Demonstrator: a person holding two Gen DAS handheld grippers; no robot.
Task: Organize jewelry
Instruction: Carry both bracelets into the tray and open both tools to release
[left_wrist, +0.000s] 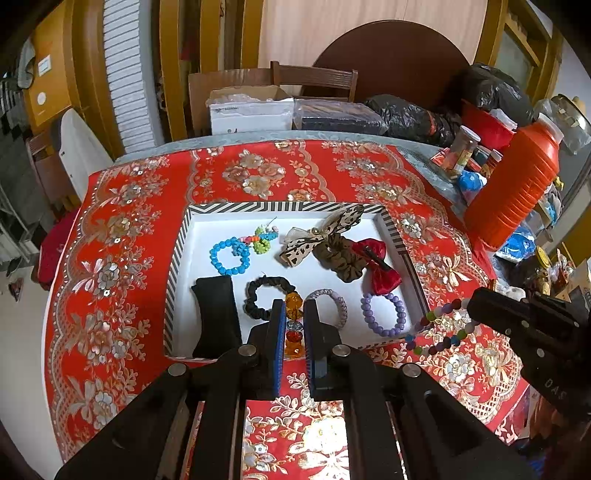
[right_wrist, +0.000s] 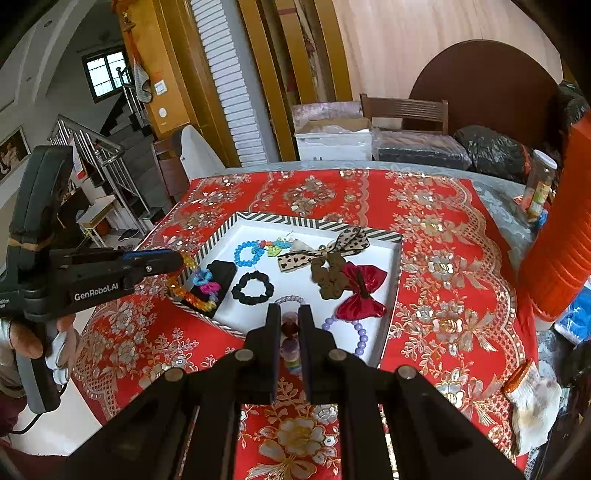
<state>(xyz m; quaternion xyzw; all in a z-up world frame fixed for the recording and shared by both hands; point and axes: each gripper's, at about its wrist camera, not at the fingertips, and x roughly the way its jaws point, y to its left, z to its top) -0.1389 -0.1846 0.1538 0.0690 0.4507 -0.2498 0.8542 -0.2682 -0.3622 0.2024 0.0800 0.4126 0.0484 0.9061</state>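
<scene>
We hold a tool in each hand over a table covered with a red floral cloth. A white tray with a striped rim sits on it and already carries most of the jewelry.

Our left tool is narrow, its jaws clamped on an amber bead bracelet; in the right view that tool comes in from the left and the bracelet hangs from it over the tray's near left corner, above a black pad.

Our right tool is also narrow and grips a pastel bead strand; in the left view the same strand dangles from the tool just outside the tray's right rim.

Inside the tray:
- a blue bracelet at the far left, touching a small multicolour bead piece
- a leopard bow and an olive scrunchie in the far middle, touching each other
- a red bow beside the scrunchie
- a black scrunchie near the middle
- a lilac braided bangle just beside our left tool
- a purple bracelet at the near right

An orange jug stands off the cloth, on the right
</scene>
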